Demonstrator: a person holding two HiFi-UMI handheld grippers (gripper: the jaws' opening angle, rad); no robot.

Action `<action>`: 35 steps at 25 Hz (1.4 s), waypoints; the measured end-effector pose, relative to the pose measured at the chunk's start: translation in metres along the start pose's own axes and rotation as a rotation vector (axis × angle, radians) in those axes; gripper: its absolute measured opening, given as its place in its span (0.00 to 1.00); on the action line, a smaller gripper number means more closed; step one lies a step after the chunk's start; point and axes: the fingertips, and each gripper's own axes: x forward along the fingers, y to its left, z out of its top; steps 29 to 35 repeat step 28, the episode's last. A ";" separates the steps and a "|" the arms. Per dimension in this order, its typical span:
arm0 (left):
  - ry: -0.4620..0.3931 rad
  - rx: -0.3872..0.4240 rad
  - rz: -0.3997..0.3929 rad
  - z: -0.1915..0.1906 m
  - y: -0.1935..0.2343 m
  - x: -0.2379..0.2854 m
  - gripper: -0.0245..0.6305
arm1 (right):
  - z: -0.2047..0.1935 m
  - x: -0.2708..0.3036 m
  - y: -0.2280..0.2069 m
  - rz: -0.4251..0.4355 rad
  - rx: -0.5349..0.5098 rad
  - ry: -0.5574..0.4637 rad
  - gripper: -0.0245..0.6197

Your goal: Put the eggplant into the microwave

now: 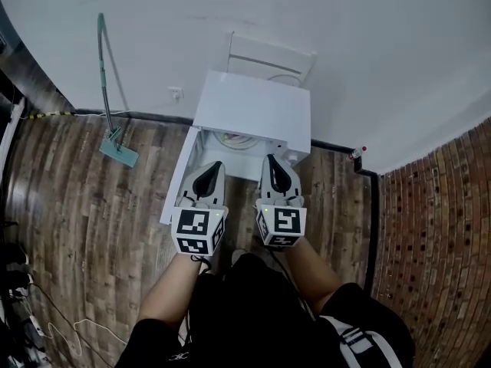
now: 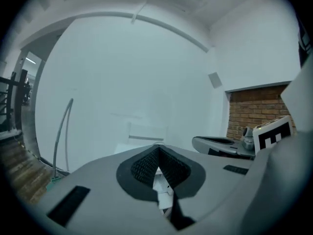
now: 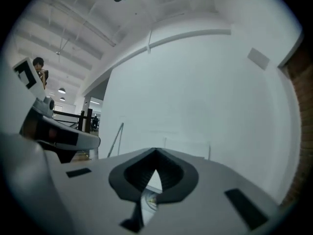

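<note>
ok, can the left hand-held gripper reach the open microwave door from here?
Likely yes. The left hand-held gripper, shut and empty, hangs beside the open door of the microwave; nothing shows between them, though it would have to come down.

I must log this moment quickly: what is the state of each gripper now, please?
Left gripper: closed, holding nothing.
Right gripper: closed, holding nothing.
</note>
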 end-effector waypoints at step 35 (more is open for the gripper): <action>-0.040 0.131 0.026 0.140 -0.073 -0.117 0.04 | 0.172 -0.112 0.043 0.059 0.010 -0.041 0.06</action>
